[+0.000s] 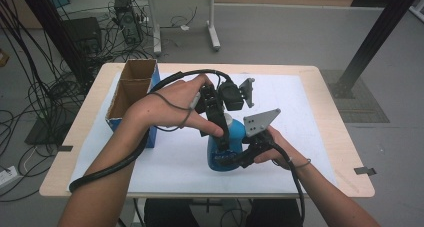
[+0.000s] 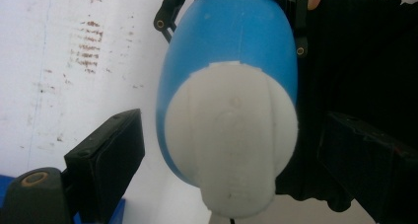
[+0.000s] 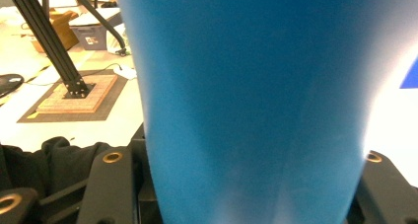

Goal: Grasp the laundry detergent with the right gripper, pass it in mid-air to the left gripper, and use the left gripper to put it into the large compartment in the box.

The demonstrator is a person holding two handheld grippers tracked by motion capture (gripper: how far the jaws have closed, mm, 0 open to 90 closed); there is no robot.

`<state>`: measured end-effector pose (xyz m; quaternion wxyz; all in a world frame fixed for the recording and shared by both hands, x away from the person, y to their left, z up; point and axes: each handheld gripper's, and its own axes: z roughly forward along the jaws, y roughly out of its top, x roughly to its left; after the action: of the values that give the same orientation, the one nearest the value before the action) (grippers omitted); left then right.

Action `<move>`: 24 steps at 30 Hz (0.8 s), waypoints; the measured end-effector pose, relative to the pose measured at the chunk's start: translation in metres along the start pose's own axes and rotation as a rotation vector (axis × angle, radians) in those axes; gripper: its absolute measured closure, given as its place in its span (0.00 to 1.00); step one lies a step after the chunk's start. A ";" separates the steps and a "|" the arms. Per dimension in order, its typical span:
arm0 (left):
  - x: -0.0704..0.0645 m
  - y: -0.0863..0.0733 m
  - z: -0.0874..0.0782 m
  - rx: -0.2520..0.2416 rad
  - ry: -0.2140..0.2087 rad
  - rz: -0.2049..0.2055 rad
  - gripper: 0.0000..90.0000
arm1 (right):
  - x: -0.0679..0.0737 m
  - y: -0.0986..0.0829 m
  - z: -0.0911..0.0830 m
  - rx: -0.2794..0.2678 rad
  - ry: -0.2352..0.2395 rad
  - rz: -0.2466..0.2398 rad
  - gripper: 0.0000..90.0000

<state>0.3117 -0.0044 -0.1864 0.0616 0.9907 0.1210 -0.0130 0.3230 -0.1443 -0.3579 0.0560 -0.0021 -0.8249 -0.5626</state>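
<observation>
High view: I saw the blue bottle (image 1: 225, 149) upright near the table's (image 1: 330, 137) near edge, right gripper (image 1: 243, 154) clamped on it; cardboard box (image 1: 131, 94) stood left.
Left gripper view: my left gripper (image 2: 236, 150) gaped wide around the white cap (image 2: 231, 140).
Right gripper view: bottle body pressed between my jaws.

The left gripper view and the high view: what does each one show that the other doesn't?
Left gripper view: the bottle's white cap seen close from above, standing between that gripper's spread black jaws, with brown specks on the white table cover.

High view: the open cardboard box, both forearms, the table's wooden edge and the floor cables.

Both: the blue bottle, clamped low by the right gripper.
</observation>
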 end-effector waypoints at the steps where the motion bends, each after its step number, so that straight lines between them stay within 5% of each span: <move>1: 0.000 0.000 0.000 -0.001 0.000 -0.003 0.12 | 0.000 0.000 0.000 0.006 0.000 -0.001 0.45; 24: 0.001 -0.001 -0.001 -0.001 -0.001 0.005 0.12 | 0.002 0.000 0.003 0.014 0.006 -0.008 0.46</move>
<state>0.3121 -0.0033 -0.1853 0.0621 0.9909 0.1183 -0.0136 0.3213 -0.1416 -0.3584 0.0560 0.0033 -0.8286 -0.5570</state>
